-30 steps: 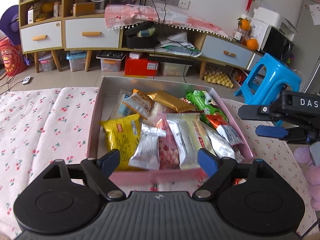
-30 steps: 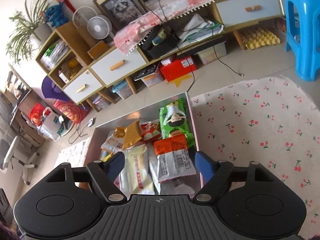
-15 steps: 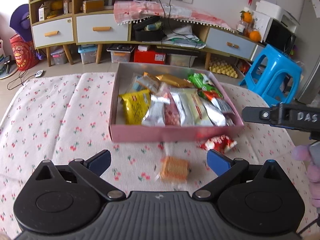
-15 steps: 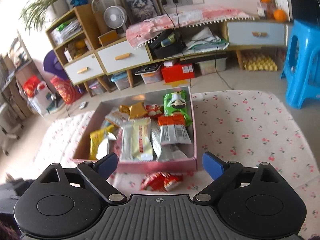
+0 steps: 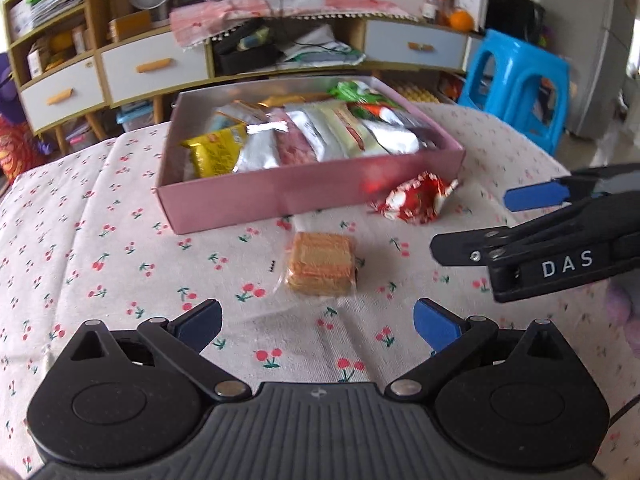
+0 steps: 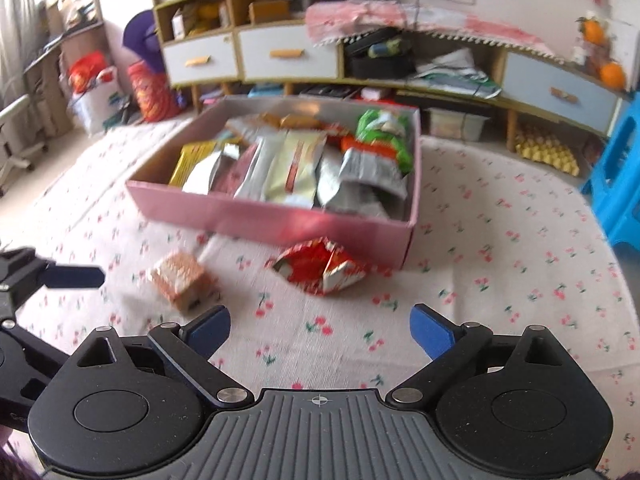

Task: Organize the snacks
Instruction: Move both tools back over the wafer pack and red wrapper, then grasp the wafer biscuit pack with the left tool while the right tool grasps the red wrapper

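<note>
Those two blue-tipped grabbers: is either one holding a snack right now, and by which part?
Neither. The left gripper and right gripper are both open and empty; the biscuit pack and red packet lie loose on the cloth.

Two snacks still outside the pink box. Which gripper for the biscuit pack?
Left. The biscuit pack lies centred ahead of the open left gripper; for the right gripper it sits off to the side, nearer the red packet.
</note>
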Demonstrator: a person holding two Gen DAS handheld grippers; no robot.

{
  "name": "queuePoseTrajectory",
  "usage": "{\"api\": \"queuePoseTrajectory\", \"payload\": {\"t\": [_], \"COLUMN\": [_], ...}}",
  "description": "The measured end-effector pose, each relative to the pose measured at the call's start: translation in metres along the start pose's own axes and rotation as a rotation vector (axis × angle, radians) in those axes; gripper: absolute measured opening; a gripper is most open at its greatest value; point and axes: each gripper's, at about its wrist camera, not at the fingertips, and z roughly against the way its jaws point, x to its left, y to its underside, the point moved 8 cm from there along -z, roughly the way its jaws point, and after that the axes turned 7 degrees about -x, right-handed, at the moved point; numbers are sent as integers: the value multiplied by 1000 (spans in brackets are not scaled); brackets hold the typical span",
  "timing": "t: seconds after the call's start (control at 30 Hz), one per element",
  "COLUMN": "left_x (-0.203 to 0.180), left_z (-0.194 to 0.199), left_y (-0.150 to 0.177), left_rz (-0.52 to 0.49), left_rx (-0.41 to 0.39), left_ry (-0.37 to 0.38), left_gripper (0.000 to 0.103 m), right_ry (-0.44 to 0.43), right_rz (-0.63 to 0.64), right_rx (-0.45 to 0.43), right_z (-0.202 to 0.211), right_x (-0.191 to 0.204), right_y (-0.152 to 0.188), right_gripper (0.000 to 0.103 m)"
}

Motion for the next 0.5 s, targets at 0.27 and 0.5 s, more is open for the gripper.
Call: {"api": "queuePoseTrajectory", "payload": {"t": [0.27, 0.5], "left_x": [1, 3], "left_z": [-8, -12], "left_y": [10, 7], "left_rz": [-32, 0], "left_rx": [-11, -59], "left_ry": [-20, -52], "left_gripper": [103, 102], "right_ry": [14, 41], "right_rz": [-83, -77], "right_rx": [32, -15], "right_z": [-23, -32], "right_x": [-15, -20], "right_y": [8, 4], "right_gripper": [98, 103]}}
